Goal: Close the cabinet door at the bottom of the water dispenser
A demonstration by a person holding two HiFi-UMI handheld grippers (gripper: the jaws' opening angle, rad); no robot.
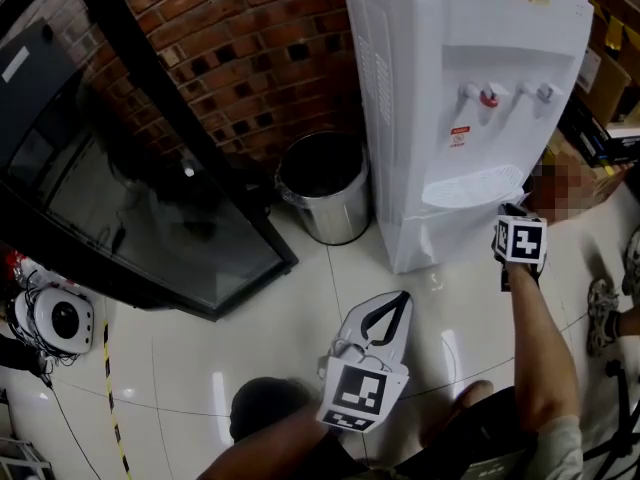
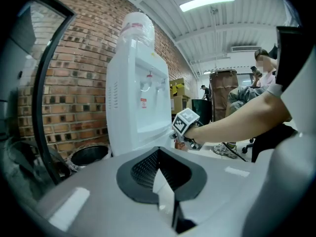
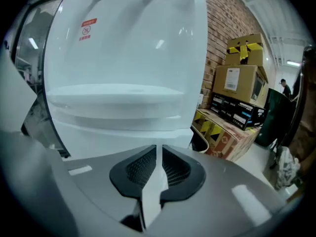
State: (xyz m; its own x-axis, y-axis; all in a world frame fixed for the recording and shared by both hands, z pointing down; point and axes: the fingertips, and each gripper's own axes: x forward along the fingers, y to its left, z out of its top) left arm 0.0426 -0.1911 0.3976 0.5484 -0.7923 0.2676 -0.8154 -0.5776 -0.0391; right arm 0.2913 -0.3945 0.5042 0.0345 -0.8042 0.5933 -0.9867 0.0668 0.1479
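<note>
The white water dispenser (image 1: 470, 98) stands against the brick wall and also shows in the left gripper view (image 2: 138, 102). Its bottom cabinet door (image 1: 455, 233) looks flush with the body. My right gripper (image 1: 513, 211) is right at that door's lower right part, its marker cube facing up. In the right gripper view the door (image 3: 123, 132) fills the space just past the right gripper (image 3: 159, 147). Its jaws stand a narrow slit apart with nothing between them. My left gripper (image 1: 403, 296) hangs low over the floor in front of the dispenser. The left gripper (image 2: 157, 150) has its tips together and holds nothing.
A steel bin (image 1: 325, 183) stands left of the dispenser. A black glass-fronted case (image 1: 130, 198) leans along the left. Cardboard boxes (image 3: 242, 83) are stacked to the dispenser's right. A shoe (image 1: 603, 313) is on the floor at the right, and a white round device (image 1: 55, 318) at the far left.
</note>
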